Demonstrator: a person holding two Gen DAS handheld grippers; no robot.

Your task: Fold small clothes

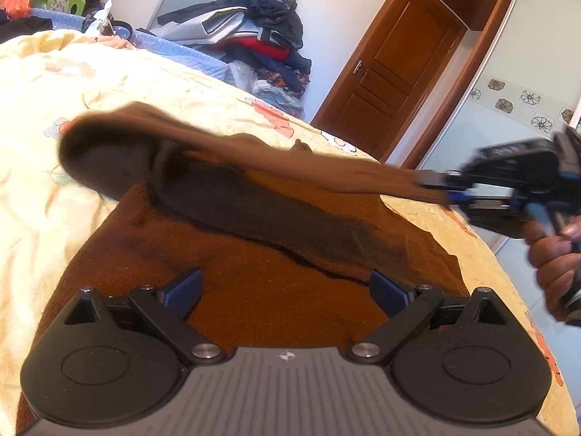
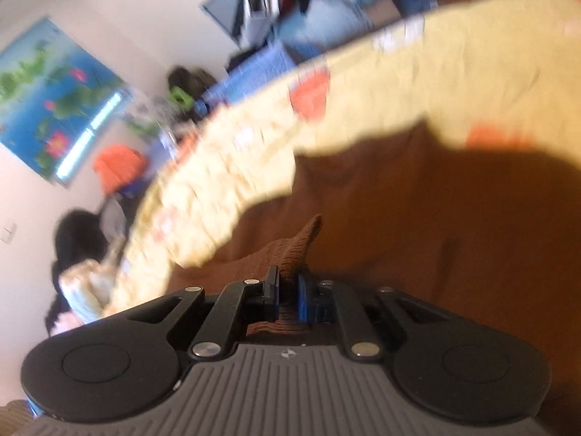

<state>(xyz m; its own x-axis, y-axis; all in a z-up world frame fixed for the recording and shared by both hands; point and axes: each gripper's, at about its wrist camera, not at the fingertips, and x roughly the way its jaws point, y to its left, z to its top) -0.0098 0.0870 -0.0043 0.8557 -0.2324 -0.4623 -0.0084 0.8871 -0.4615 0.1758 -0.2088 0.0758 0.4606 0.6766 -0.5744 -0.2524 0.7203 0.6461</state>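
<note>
A brown knit garment (image 1: pixel 254 290) lies on the yellow floral bedspread (image 1: pixel 54 189). One long part of it, a sleeve (image 1: pixel 254 160), is lifted above the rest and stretches to the right. My right gripper (image 1: pixel 435 181) is shut on the ribbed cuff of that sleeve; in the right wrist view the cuff (image 2: pixel 301 243) sticks out between the closed blue pads of the right gripper (image 2: pixel 288 292). My left gripper (image 1: pixel 287 290) is open, low over the garment's near part, with nothing between its fingers.
A pile of clothes (image 1: pixel 261 36) sits at the far edge of the bed. A wooden door (image 1: pixel 392 72) and a wardrobe with glass panels (image 1: pixel 526 72) stand at the right. The right wrist view is blurred.
</note>
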